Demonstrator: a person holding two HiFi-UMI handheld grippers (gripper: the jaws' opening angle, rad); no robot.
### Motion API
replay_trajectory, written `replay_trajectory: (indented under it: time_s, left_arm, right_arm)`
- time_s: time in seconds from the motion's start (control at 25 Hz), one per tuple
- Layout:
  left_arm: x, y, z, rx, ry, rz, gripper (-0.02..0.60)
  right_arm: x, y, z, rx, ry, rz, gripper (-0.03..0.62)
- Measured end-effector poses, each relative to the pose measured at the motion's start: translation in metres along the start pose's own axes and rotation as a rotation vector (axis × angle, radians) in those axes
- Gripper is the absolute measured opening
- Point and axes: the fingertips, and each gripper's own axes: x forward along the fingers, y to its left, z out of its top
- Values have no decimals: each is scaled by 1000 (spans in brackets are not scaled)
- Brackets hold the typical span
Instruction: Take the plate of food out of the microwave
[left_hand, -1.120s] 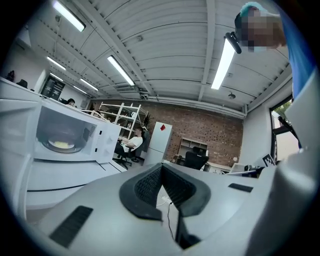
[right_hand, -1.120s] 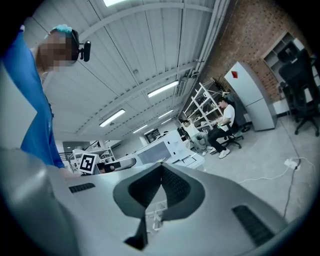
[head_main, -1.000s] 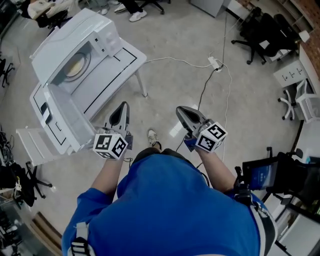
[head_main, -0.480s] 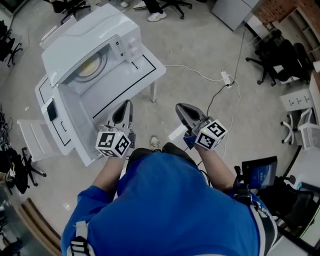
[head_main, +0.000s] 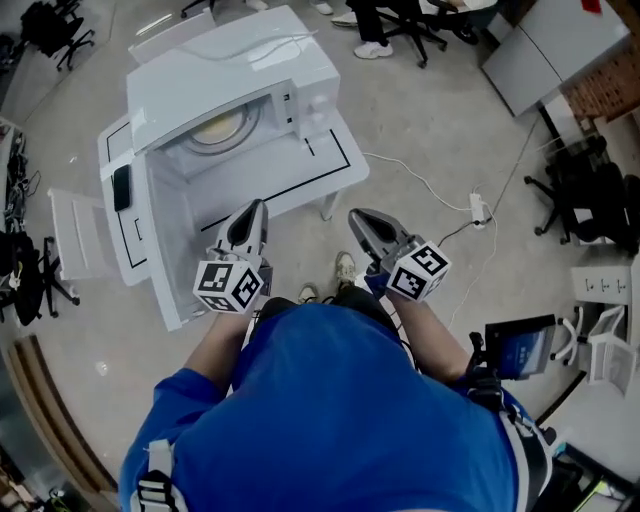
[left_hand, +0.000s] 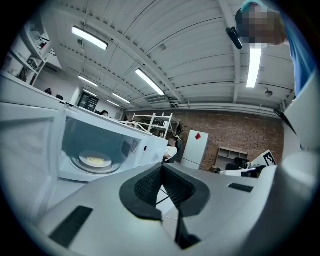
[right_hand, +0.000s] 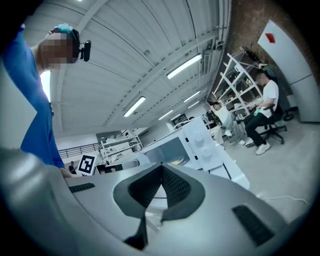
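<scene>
Presumably the plate of food (head_main: 222, 127), sitting on the turntable inside the open microwave (head_main: 240, 70) with a pale yellowish serving on it, is stiff, smooth, breakable and perhaps warm. I judge its exposed rim nearest the doorway the place to pinch, keeping it level so nothing slides off. The left gripper (head_main: 253, 207) and the right gripper (head_main: 357, 217) both hover short of the cavity, jaws pressed together on nothing, and no brand or lettering is readable on the microwave, only the square markers on the gripper cubes.
</scene>
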Motion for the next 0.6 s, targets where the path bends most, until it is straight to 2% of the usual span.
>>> replay_trajectory:
  time_s: [0.24, 0.6]
  left_arm:
    - [19, 19, 8, 8, -43, 147, 9]
    - [27, 37, 5, 24, -74, 355, 9]
  right_arm:
    - [37, -30, 20, -33, 83, 132, -3]
    - [83, -56, 28, -78, 184, 326, -3]
